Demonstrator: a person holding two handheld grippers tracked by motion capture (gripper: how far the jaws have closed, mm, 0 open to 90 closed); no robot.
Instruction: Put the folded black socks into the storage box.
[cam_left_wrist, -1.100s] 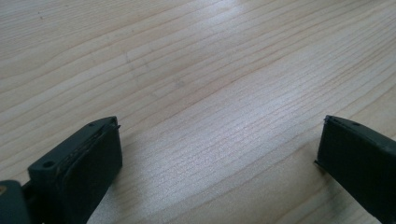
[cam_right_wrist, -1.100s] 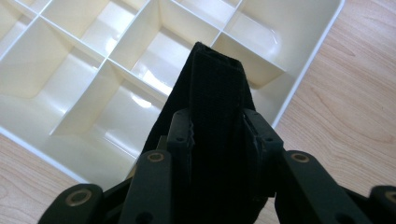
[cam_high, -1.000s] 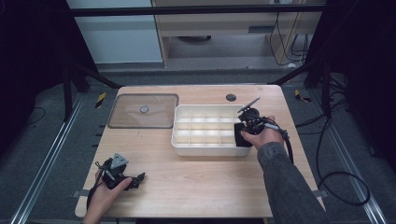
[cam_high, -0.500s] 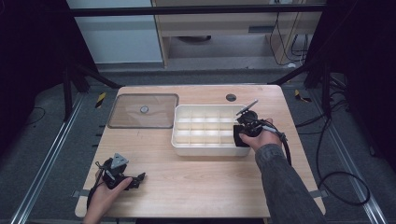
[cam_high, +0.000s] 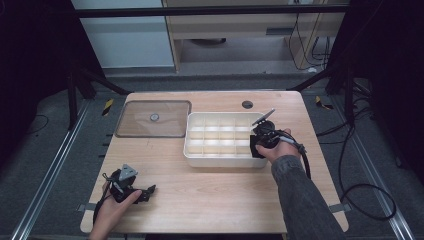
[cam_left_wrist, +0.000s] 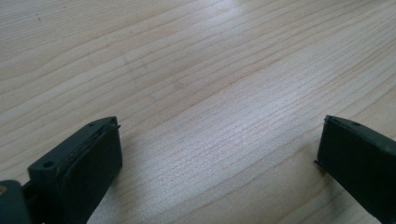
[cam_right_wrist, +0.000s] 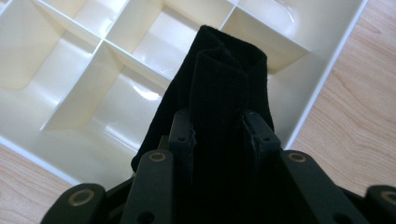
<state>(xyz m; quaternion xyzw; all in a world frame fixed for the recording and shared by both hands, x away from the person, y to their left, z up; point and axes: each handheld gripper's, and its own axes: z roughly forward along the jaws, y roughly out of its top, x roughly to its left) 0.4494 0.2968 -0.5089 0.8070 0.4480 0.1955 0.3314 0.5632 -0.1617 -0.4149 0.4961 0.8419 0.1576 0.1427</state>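
One black cloth (cam_right_wrist: 219, 93); one tray (cam_right_wrist: 93, 56); two grippers.

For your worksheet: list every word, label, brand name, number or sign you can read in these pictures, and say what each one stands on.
None can be read.
The divided tray, the black cloth clamped in the right gripper, the clear lid, the left gripper and the wooden table carry no legible text.
The yellow-and-black floor markers: stripes, no words.

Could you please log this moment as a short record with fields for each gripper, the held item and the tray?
right gripper: shut on folded black cloth, above the tray's right end
left gripper: open, nothing between jaws, low over the table
tray: white, divided, compartments look empty
lid: clear, flat on the table left of the tray
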